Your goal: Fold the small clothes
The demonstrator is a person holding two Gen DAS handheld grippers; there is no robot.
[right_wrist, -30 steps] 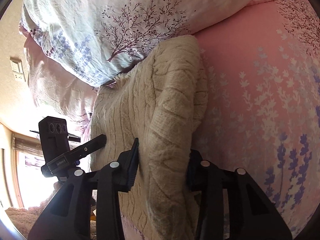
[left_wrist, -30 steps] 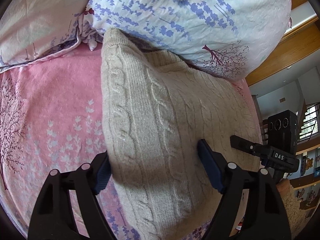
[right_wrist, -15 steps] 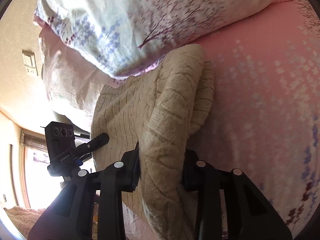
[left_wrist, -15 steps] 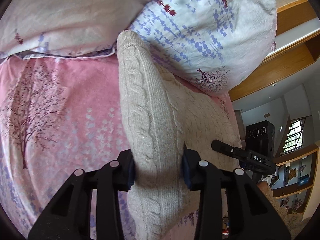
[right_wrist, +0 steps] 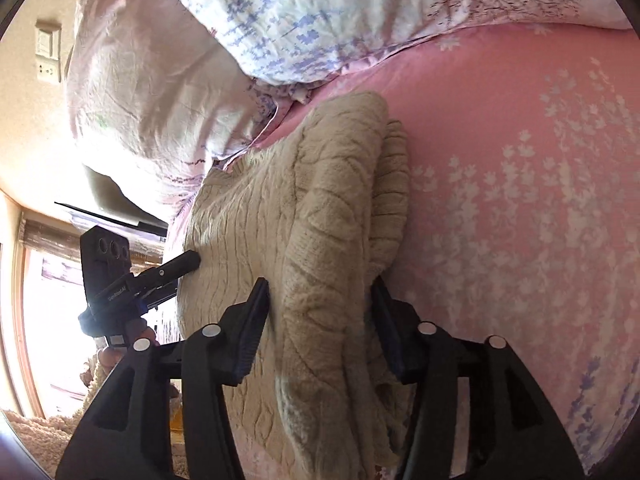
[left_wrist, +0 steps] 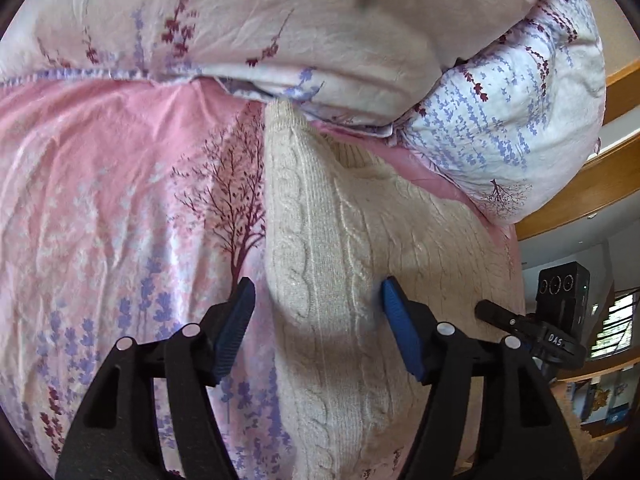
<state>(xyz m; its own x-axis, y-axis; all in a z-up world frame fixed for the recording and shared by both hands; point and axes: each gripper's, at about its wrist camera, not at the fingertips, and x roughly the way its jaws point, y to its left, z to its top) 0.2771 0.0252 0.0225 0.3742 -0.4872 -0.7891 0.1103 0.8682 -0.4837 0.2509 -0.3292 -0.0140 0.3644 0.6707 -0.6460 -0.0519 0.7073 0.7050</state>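
Two grippers are seen at the near end of a cream cable-knit sweater (left_wrist: 360,240), which lies on the pink bed sheet (left_wrist: 100,200) with its far end just under the edge of the floral pillows (left_wrist: 500,120). The left gripper (left_wrist: 316,324) is opening: its blue fingers (left_wrist: 394,320) are spread on either side of a raised fold of knit, and the left-hand pad stands clear of the wool. The right gripper (right_wrist: 320,320) is likewise opening, with a thick bunched ridge of the sweater between its fingers (right_wrist: 256,320), no longer visibly squeezed.

The fold could be undone if the ridges slump sideways as they are released; the knit looks bulky and springy, so layers may slide apart. A pad could also snag the loose stitches when drawn back, dragging the sweater askew. The far end could catch under the pillows.

The sweater's long axis is judged to run from the grippers toward the pillows, its narrow far end pointing at them.
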